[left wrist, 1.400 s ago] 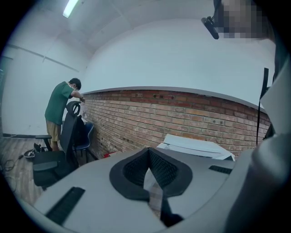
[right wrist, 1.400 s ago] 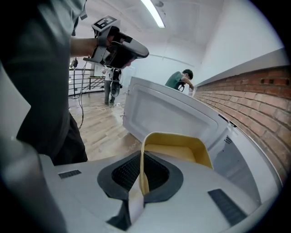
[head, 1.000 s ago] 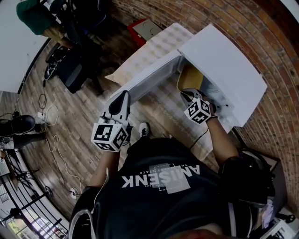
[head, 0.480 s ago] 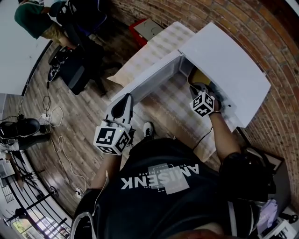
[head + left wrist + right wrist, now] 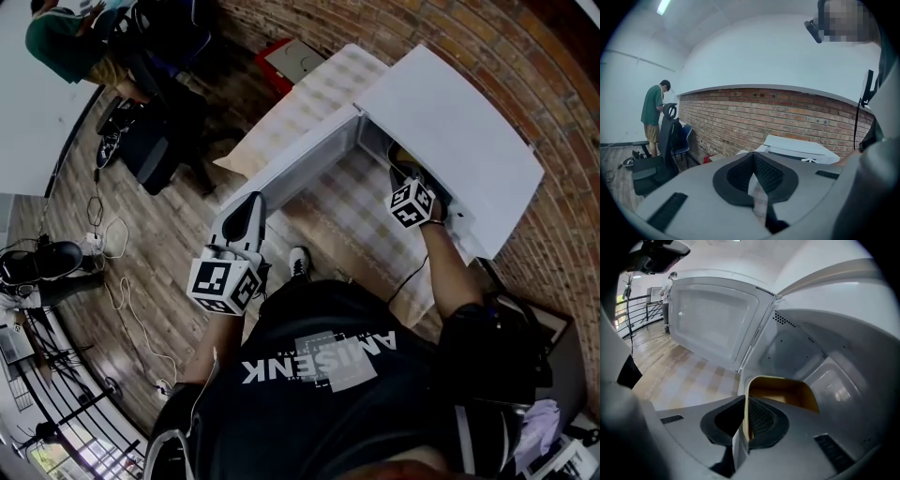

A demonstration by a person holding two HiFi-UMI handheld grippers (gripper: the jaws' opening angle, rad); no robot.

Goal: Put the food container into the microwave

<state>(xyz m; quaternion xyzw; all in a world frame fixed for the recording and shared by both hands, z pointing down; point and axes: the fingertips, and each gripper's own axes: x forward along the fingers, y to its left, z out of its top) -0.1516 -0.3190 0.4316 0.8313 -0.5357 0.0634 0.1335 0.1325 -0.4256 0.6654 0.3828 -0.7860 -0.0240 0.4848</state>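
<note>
**A:** Nearest first: what is the left tool doing?

**B:** It is idle, held low in front of the person's chest, with its jaws pressed together on nothing.

**A:** And the right tool?

**B:** It is clamped on the near wall of the food container. That is a tan open tub, just inside the mouth of the microwave (whether its base rests on the cavity floor, I cannot tell).

**A:** So how far along is the task?

**B:** Late, I'd judge. The door is open and the container is past the threshold. What's left is setting it deeper, letting go and drawing the tool out.

**A:** Is there room to move?

**B:** The cavity walls are close on the right and above, and there is bare space beyond the container. The door stands out to the left over the checked surface, so straight back looks like the free way out. Farther off is a brick wall, and a person stands by a chair, well apart.
</note>
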